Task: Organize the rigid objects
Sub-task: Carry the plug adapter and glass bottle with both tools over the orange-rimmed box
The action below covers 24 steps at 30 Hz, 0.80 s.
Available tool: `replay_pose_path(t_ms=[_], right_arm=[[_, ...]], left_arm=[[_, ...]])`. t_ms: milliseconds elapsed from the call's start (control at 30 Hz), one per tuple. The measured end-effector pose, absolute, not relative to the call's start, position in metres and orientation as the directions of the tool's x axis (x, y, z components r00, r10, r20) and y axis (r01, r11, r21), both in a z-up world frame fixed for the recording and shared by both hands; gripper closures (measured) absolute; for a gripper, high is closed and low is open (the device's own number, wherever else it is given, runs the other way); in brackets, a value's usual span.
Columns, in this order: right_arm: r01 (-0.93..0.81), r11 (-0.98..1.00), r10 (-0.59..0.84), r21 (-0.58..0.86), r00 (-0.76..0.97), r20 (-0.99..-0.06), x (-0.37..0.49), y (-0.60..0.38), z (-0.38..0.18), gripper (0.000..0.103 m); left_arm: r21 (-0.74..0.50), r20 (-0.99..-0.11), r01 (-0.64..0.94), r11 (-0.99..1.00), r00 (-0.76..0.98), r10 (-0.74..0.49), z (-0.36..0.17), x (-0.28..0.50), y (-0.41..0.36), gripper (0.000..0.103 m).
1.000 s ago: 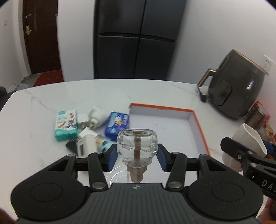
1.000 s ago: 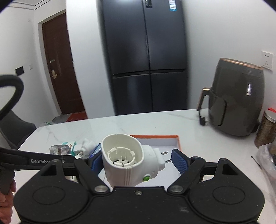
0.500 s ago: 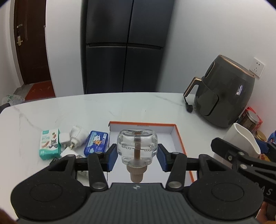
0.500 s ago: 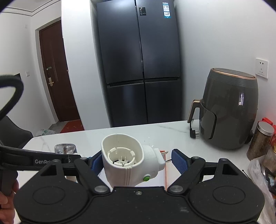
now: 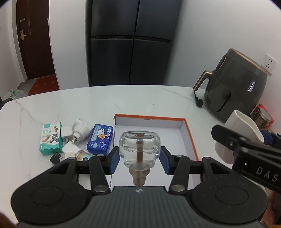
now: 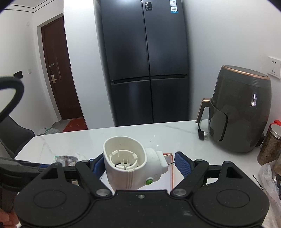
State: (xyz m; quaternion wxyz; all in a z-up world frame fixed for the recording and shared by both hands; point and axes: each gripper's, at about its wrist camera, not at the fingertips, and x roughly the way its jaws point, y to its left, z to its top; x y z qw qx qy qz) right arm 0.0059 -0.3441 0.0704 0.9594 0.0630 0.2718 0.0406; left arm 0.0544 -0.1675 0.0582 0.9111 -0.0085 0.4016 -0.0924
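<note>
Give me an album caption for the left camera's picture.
Tongs hold a clear glass bottle above a white box.

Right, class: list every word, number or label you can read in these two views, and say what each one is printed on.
"DAS": white letters on the right gripper's black arm, cut off by the picture's edge.
"50": on the green and white box; its other print is too small to read.
"羽柔": on the blue box, read with some doubt.
Too blurred to read: the print on the orange-edged box's far wall, and the fridge's stickers.
</note>
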Motion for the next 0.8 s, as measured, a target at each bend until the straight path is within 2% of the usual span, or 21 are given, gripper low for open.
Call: replay_pose_path(t_ms=[800], right_arm=[[-0.002,0.991,0.081,0.133,0.802,-0.592,0.066,-0.345,0.03,0.006]], left_arm=[[-0.102,-0.77,0.17,0.98,0.61,-0.186,0.022,0.095,-0.181,0.053]])
